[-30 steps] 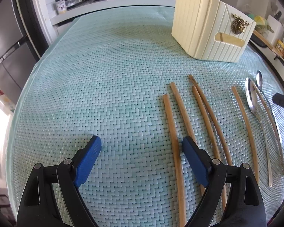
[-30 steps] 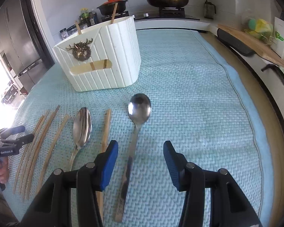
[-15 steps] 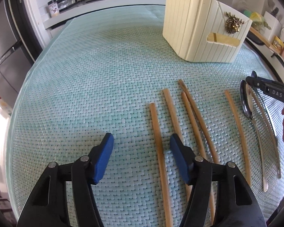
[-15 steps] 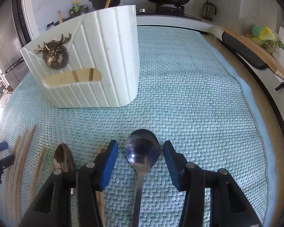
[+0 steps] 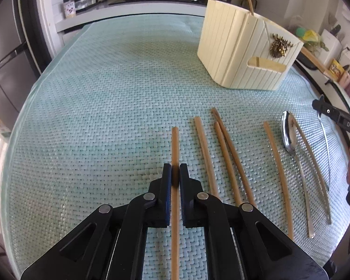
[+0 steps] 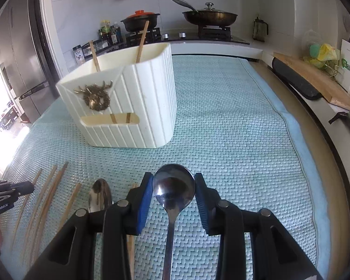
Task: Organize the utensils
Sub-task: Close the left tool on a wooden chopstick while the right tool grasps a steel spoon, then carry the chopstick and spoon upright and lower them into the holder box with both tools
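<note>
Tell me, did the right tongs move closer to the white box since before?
Yes. The right tongs came forward toward the white utensil holder, which looks bigger now, and their jaws have been closing around the spoon bowl.

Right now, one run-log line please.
left tongs: shut on chopstick | right tongs: closing on spoon bowl | holder: two chopsticks in

Glossy metal spoon [image 6: 173,186]; matt wooden chopsticks [image 5: 175,144]; woven mat [image 5: 105,116].
</note>
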A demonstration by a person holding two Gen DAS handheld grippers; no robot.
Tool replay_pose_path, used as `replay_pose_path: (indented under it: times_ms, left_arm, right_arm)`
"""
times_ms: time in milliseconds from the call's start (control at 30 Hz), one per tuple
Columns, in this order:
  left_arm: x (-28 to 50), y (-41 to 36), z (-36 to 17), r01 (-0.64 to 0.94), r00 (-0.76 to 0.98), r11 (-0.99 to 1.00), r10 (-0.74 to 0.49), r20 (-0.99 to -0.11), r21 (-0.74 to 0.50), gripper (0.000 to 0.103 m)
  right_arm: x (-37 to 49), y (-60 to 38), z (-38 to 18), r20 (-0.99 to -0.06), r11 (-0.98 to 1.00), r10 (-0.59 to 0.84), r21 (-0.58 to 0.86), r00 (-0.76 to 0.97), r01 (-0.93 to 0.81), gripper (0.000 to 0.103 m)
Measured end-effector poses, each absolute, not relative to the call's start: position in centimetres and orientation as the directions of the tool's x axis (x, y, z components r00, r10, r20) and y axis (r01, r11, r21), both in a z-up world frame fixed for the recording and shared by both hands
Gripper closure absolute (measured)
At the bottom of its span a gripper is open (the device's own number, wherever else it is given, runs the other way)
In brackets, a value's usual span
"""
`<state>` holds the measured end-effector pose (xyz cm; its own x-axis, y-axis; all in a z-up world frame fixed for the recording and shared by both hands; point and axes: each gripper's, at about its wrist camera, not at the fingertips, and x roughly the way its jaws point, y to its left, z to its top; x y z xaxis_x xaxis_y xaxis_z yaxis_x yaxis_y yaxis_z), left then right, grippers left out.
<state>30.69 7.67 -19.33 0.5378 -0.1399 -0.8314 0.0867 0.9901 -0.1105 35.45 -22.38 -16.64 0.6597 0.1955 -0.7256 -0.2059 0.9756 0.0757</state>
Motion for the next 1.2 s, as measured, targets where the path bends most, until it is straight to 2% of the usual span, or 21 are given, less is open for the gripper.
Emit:
replay_pose_path:
  times_ms: [333, 667, 1200]
  left_arm:
    - [27.5, 9.6, -13.2, 0.083, 0.631, 0.976, -0.210, -0.747, -0.204, 0.098]
    - [24.8, 9.9, -8.3, 0.125, 0.711, 0.967, -0.243, -0.660, -0.222, 0.098]
    - [24.0, 9.8, -6.4, 0.134, 0.746, 0.963, -0.254, -0.615, -0.235, 0.099]
  right_arm:
    - [30.3, -23.7, -11.3, -0.640, 0.958, 0.265, 0.090, 0.721, -0.272, 0.067]
    - [26.8, -24.6, -7.4, -0.563, 0.948, 0.310, 0.121, 0.766, -0.295, 0.068]
    - [26.2, -25.2, -5.6, -0.527, 0.951, 0.302, 0.105, 0.795, -0.292, 0.068]
